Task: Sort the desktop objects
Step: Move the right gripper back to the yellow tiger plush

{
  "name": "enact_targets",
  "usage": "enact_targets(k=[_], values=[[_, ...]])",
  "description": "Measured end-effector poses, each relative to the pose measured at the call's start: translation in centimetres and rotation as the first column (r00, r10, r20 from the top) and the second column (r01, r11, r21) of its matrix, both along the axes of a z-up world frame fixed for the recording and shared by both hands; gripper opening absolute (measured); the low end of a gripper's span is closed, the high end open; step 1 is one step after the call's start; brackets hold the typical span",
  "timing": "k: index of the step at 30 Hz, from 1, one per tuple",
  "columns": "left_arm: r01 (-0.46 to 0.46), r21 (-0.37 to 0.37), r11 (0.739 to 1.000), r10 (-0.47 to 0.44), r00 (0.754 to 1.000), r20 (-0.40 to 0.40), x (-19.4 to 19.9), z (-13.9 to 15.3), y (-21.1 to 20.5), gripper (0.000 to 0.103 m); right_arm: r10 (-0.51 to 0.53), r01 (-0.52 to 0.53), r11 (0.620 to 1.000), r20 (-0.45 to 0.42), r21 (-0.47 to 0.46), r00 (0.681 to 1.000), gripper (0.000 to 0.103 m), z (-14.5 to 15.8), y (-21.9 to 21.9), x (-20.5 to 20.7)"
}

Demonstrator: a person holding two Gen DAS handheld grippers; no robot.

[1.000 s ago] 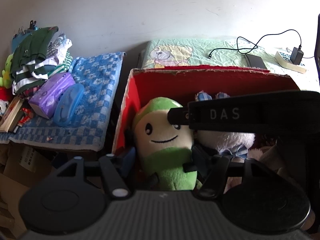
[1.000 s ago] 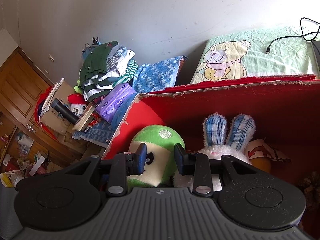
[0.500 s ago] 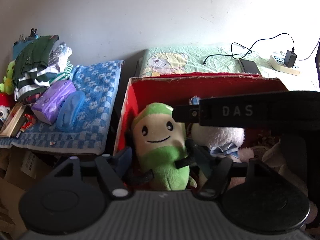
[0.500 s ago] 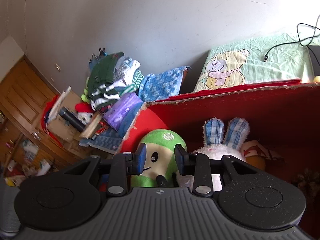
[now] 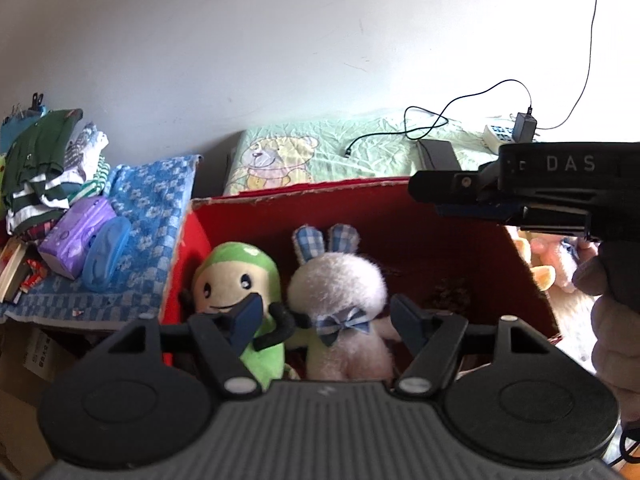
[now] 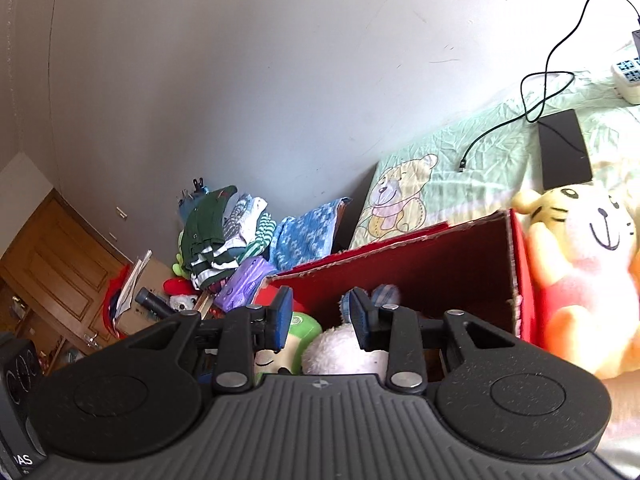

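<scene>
Green plush [image 5: 236,276] sits upright in the red box [image 5: 384,216], long axis vertical, cream face toward my left camera, tilted slightly left, against the box's left wall. Fuzzy fleece, rounded pod shape, thin black arms. Touching its right side: white bunny [image 5: 340,292], upright, fluffy, blue-check ears pointing up, check bow at the neck. Box is cardboard, red inside, with ragged top edges.

My left gripper [image 5: 326,322] hangs over both toys, jaws spread wide, holding nothing. My right gripper [image 6: 318,318] is above the box too, jaws partly apart, empty; the bunny's ears show between them.

Outside the box's right wall leans a yellow tiger plush [image 6: 584,264], soft, in a red shirt. Behind: green bear-print cloth [image 5: 320,152], crinkled, with a black cable [image 5: 432,124]. Left: blue checked towel [image 5: 148,216], purple pack [image 5: 76,236], folded clothes [image 5: 36,168].
</scene>
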State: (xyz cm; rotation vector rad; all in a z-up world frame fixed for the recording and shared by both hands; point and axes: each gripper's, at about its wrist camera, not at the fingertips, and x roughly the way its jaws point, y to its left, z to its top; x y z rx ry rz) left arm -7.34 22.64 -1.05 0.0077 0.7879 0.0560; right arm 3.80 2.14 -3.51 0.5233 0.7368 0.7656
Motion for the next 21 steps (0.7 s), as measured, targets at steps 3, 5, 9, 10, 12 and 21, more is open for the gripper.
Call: enact_targets(k=[3,5,9,10,12,21], values=[[0.039,-0.014,0.999,-0.039,0.999,0.031,0.1,0.8,-2.3,0.073,-0.021,0.021,1.0,-0.003,-0.005,1.0,0.035,0.0,-2.2,0.4],[0.071,-0.024,0.997,-0.07,0.996,0.049,0.2,1.3,-4.2,0.073,-0.04,0.04,0.999,-0.013,-0.003,0.999,0.035,-0.2,-4.0,0.6],[0.124,-0.015,0.992,-0.123,0.991,0.055,0.8,1.2,-7.8,0.074,-0.086,0.086,0.996,-0.043,-0.006,0.995,0.035,-0.9,-7.8,0.8],[0.131,-0.013,0.991,-0.13,0.99,0.053,1.0,1.2,-8.5,0.074,-0.098,0.098,0.995,-0.052,-0.009,0.994,0.035,-1.1,-8.8,0.8],[0.144,-0.018,0.989,-0.143,0.989,0.045,1.5,1.0,-10.0,0.074,-0.121,0.12,0.993,-0.068,-0.016,0.99,0.035,-1.5,-10.7,0.9],[0.169,-0.019,0.985,-0.169,0.985,0.028,3.9,0.2,-15.9,0.072,-0.172,0.162,0.983,-0.129,-0.085,0.977,0.035,-4.0,-17.6,1.6]])
